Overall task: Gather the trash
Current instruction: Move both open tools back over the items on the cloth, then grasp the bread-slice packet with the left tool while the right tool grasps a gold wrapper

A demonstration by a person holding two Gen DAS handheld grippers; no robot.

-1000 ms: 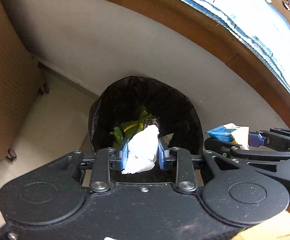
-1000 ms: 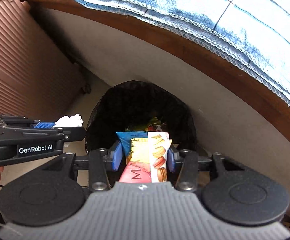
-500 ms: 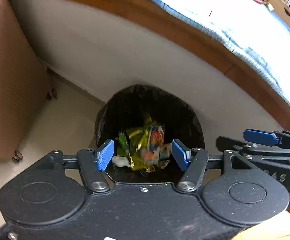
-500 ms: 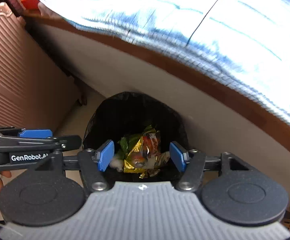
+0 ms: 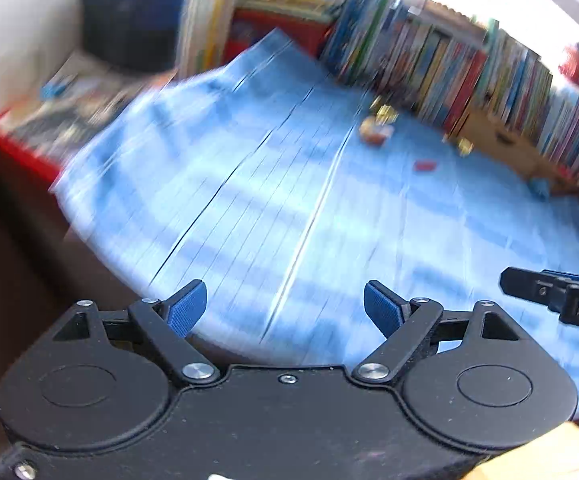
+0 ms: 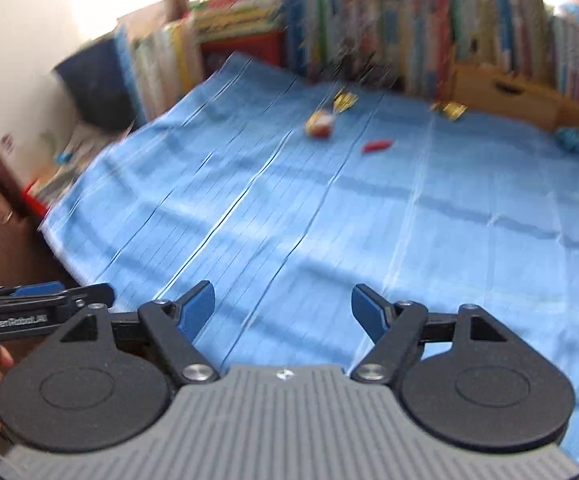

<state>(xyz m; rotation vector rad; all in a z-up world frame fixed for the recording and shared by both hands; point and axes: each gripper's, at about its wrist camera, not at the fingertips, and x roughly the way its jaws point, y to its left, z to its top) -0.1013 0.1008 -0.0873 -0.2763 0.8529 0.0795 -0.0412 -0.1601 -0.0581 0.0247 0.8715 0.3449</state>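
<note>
Several wrappers (image 6: pixel 321 125) | gold, red, crumpled | blue cloth (image 6: pixel 329 220)

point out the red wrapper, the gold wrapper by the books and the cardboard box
red wrapper (image 6: pixel 376 146), right wrist view, middle of the strip
gold wrapper (image 6: pixel 344 100), right wrist view, centre of the crinkled foil
cardboard box (image 6: pixel 505 90), right wrist view, front face

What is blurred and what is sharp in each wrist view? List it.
Left wrist view: blue cloth and books smeared by motion, left gripper sharp, window glare top right. Right wrist view: milder blur, right gripper crisp, edges bent by the fisheye.
</note>
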